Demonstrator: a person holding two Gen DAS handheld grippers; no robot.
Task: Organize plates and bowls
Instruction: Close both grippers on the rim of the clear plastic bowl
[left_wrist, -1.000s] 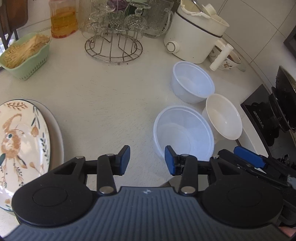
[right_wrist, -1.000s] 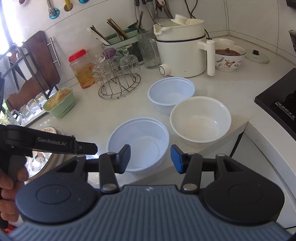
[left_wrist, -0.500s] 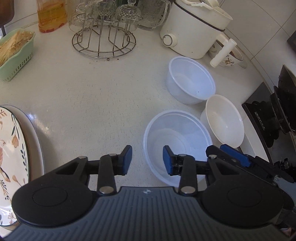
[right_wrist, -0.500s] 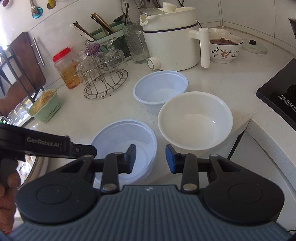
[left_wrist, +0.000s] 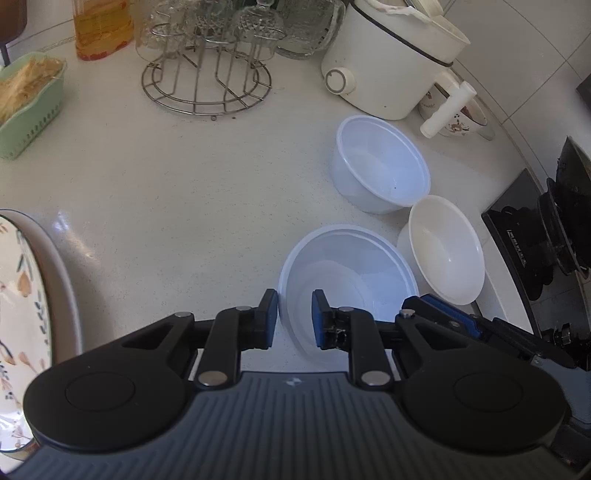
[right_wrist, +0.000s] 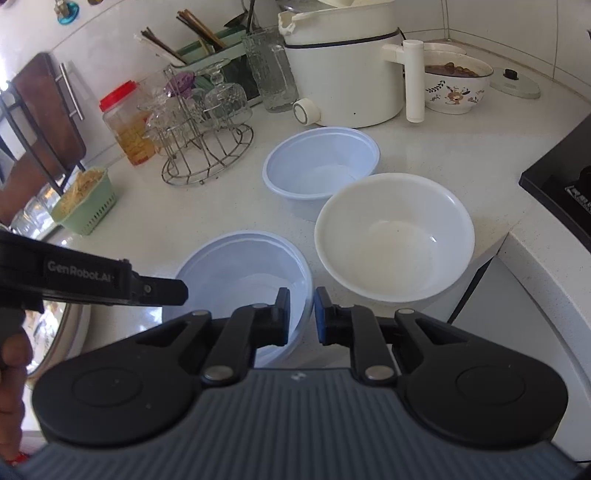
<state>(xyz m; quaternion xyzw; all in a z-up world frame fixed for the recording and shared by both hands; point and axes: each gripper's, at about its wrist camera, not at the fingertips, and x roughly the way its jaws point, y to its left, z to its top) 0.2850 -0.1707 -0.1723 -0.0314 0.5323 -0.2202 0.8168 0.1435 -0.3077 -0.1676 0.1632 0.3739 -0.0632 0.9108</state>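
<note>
Both tools gripped the translucent bowl (left_wrist: 347, 273) on the counter (left_wrist: 192, 192): left tool (left_wrist: 294, 317) pinched its left rim, right tool (right_wrist: 301, 314) its right rim, beside the white bowl (right_wrist: 395, 236).

On the counter (right_wrist: 461, 147), three bowls sit close together: the near bowl (right_wrist: 240, 266) is left of the wide bowl (right_wrist: 395, 236), the far bowl (right_wrist: 321, 162) is behind them, the cooker (right_wrist: 343, 74) stands farther back, and the glass rack (right_wrist: 207, 147) stands far left.
</note>
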